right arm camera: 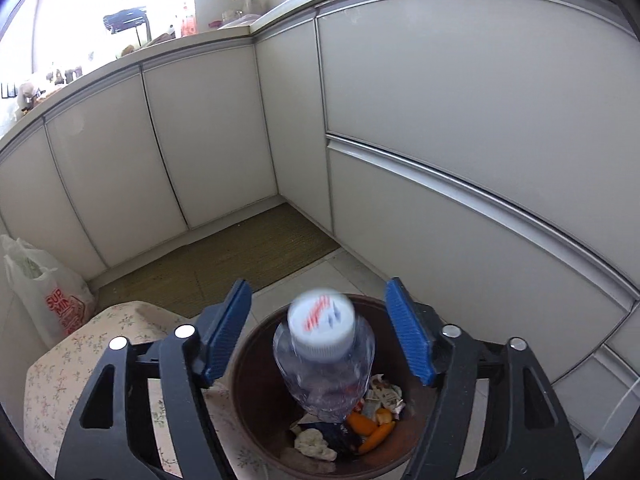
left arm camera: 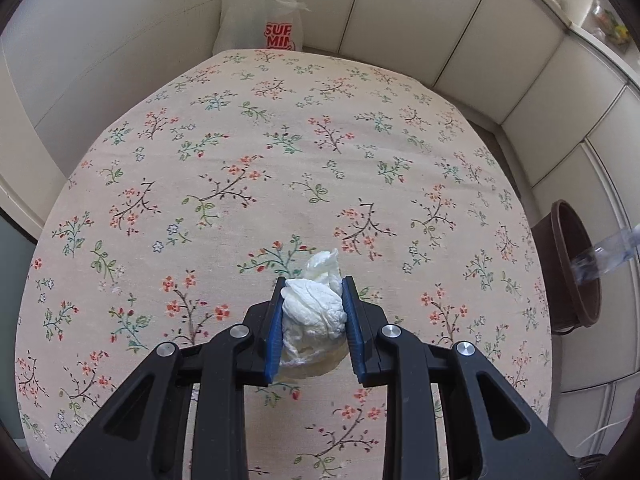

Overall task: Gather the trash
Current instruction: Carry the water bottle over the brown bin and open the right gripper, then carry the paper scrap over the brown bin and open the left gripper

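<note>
In the left wrist view my left gripper [left arm camera: 313,286] is shut on a crumpled white tissue [left arm camera: 314,310], held just above the floral tablecloth [left arm camera: 248,168]. In the right wrist view my right gripper [right arm camera: 318,292] is open above the brown trash bin [right arm camera: 250,364]. A clear plastic bottle with a white cap [right arm camera: 324,354] is blurred between the jaws, free of both pads, over the bin. The bin holds paper scraps and orange peel [right arm camera: 370,428]. The bin [left arm camera: 576,264] and the bottle [left arm camera: 608,258] also show at the right edge of the left wrist view.
A white plastic shopping bag [left arm camera: 260,12] stands on the floor past the table's far edge, also seen in the right wrist view [right arm camera: 44,292]. White kitchen cabinets [right arm camera: 460,128] run behind the bin. A woven mat [right arm camera: 224,264] lies on the floor.
</note>
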A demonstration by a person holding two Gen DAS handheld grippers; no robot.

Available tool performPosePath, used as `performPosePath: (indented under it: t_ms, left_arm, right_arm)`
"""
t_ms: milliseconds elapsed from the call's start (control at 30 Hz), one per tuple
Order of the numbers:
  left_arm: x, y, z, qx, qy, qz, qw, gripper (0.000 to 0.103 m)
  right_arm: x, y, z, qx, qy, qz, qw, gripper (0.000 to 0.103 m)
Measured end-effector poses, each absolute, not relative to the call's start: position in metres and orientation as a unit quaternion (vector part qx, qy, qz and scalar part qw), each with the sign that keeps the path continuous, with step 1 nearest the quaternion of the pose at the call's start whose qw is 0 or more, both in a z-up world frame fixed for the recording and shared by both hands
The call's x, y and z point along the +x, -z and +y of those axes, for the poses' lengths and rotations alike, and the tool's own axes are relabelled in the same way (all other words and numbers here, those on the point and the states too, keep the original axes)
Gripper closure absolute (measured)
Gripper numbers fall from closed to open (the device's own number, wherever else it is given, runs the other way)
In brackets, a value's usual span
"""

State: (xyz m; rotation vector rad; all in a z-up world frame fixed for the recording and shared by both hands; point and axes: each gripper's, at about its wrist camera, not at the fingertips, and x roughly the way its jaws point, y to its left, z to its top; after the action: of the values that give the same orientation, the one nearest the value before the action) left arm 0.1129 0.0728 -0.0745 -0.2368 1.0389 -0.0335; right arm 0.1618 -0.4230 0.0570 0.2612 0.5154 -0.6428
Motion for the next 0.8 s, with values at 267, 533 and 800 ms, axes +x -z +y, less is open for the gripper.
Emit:
performPosePath:
  t_ms: [267,533,800]
  left_arm:
    - [0.132,0.06,-0.006,-0.152,0.071,0.492,0.854,0.076]
    - [0.166,-0.018,-0.164,-0.148,0.187,0.44,0.866,0.076]
    - [0.18,-0.071,-0.293,-0.106,0.262,0.407,0.869,0.067]
  right_arm:
    - [0.115,-0.059,-0.458,0.104,0.39,0.226,0.887,0.007]
    - [0.073,-0.045,-0.507,0.157,0.404,0.25,0.866,0.007]
    - [0.061,-0.035,-0.537,0.197,0.398,0.274,0.853,0.007]
